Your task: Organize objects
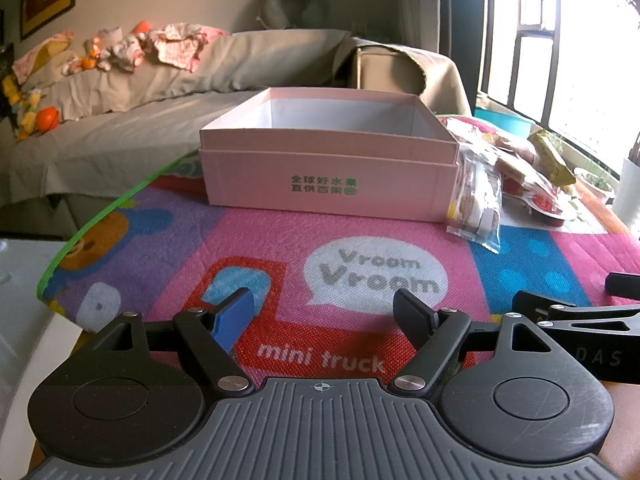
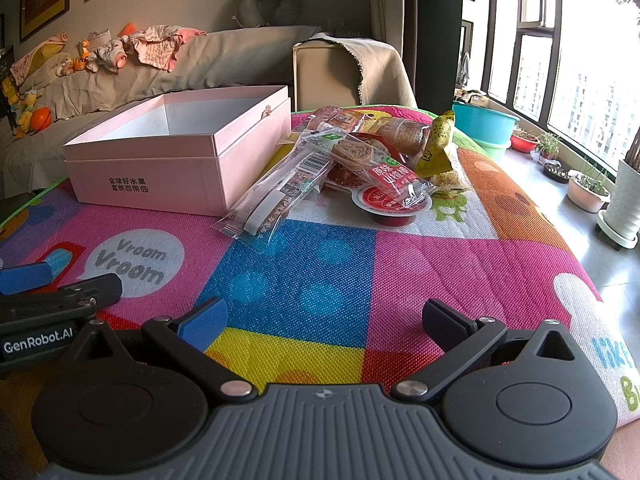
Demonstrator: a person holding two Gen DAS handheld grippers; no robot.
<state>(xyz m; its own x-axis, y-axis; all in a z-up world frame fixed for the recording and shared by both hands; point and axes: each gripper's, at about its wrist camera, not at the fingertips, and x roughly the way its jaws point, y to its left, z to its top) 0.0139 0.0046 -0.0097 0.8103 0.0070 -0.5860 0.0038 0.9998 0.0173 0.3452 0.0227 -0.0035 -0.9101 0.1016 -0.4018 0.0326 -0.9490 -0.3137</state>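
Barely begun, by the look of things. Pink box [image 2: 176, 168] open near the far left edge of the play mat [image 2: 320, 264], interior showing nothing inside. Heap of snack packets [image 2: 360, 160] just right of the box, one clear packet [image 1: 478, 200] touching its wall. Left tool [image 1: 324, 316] and right tool [image 2: 324, 320] both spread wide, gripping nothing, low over the near edge. Every packet yet to be boxed.

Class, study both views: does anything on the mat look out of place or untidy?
Yes. The snack packets lie in a loose, overlapping heap on the mat beside the pink box, whose visible interior looks empty. Nothing looks spilled or damaged. Both grippers are open, holding nothing.
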